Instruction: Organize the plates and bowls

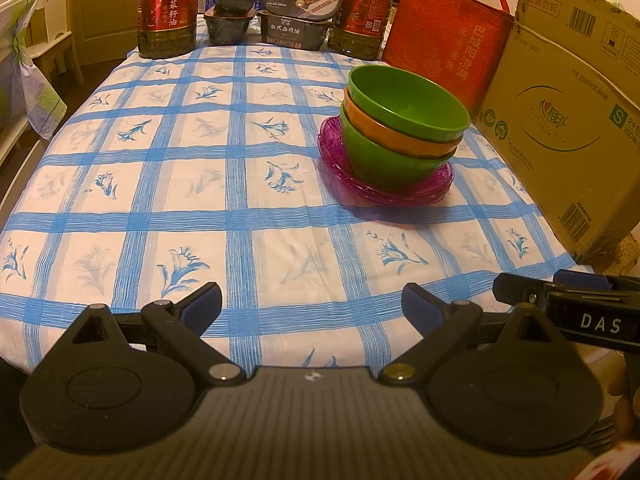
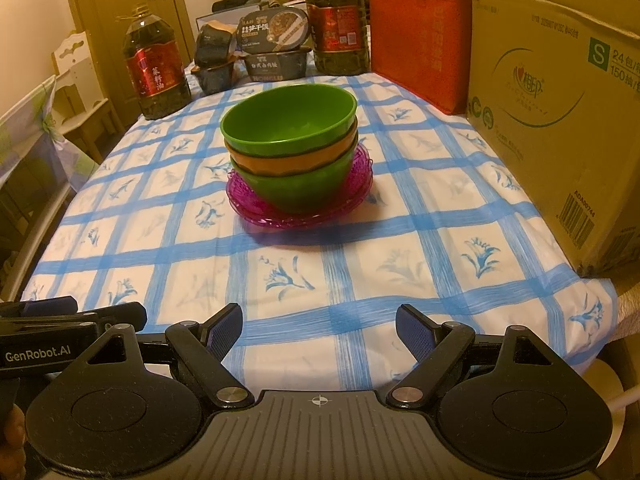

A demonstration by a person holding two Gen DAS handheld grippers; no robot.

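Note:
A stack of three bowls stands on purple plates (image 1: 400, 194) (image 2: 256, 206) on the checked tablecloth: a green bowl (image 1: 408, 98) (image 2: 288, 116) on top, an orange bowl (image 1: 400, 136) (image 2: 280, 162) under it, and a green bowl (image 1: 384, 160) (image 2: 300, 188) at the bottom. My left gripper (image 1: 312, 304) is open and empty at the near table edge, left of and well short of the stack. My right gripper (image 2: 319, 326) is open and empty, near the front edge, facing the stack. Each gripper's side shows in the other's view.
A large cardboard box (image 1: 568, 120) (image 2: 560, 112) and a red bag (image 1: 444, 36) (image 2: 420, 36) line the right side. Two oil bottles (image 1: 168, 8) (image 2: 338, 24) and food containers (image 1: 298, 12) (image 2: 272, 48) stand at the far edge. A chair (image 2: 40, 128) is left.

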